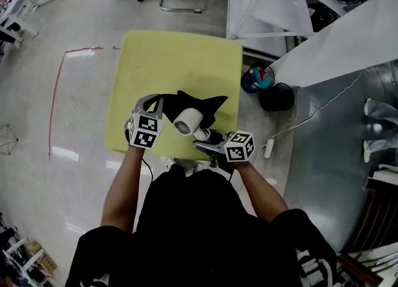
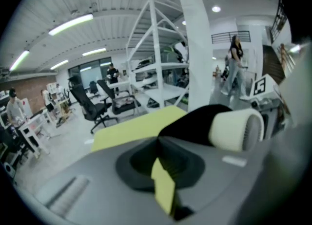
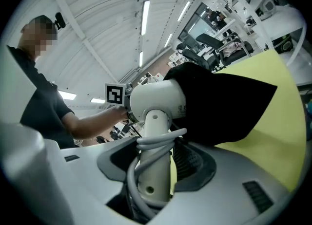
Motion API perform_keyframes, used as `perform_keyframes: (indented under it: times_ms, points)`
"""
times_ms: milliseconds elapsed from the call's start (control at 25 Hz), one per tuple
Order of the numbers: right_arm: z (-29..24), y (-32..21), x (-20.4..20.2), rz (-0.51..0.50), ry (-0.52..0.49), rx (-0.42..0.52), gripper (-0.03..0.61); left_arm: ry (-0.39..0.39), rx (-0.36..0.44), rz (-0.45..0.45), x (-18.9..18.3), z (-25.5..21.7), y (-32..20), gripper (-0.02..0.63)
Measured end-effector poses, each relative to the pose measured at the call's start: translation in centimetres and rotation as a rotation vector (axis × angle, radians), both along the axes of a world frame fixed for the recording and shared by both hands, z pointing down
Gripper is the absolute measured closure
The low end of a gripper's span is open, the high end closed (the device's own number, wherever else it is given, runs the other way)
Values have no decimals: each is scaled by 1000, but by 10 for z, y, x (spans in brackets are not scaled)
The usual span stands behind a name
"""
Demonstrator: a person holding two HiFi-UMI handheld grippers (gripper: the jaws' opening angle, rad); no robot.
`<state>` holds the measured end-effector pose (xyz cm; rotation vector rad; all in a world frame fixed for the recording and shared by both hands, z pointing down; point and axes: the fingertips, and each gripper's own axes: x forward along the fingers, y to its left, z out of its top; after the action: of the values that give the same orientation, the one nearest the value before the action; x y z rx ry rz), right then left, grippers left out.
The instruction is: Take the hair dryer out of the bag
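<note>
The left gripper had its jaws pressed together on an edge of the black bag, pinching the cloth right where the 2 tips met. The right gripper had its jaws set wide around the handle of the white hair dryer and clamped on it, with the grey cord wound in several loops round that handle between the pads. The dryer was partly out. Its handle and the grilled back end of its barrel stood clear of the bag's mouth, while the front of the barrel sat inside the black cloth. Both hung over the near part of the yellow-green table, between the 2 grippers. As for writing, there was little to read. A small printed label sat on the side of the barrel near the handle, too fine to make out, and I saw no brand on the bag. Each gripper carried a cube with square black-and-white markers, 1 on the left and 1 on the right, showing patterns only, no letters. Off the table's right side a black bin stood on the floor, with a white power strip nearby on its cable.
</note>
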<state>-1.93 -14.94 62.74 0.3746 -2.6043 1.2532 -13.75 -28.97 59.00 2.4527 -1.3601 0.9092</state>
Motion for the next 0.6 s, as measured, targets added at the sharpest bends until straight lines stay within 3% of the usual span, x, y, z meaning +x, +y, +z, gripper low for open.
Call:
perform_keyframes:
  times_ms: [240,400,600]
  points:
    - [-54,-2,-4,30,-145,84,367,45,52,-38,4,-18,-10,600]
    - [-93,-8,-2,87,-193,165,367,88,17,-28,23,-13,4,598]
    - [-126,-31,14,233,-187,263,366,111,-55,18,58,14,36,597]
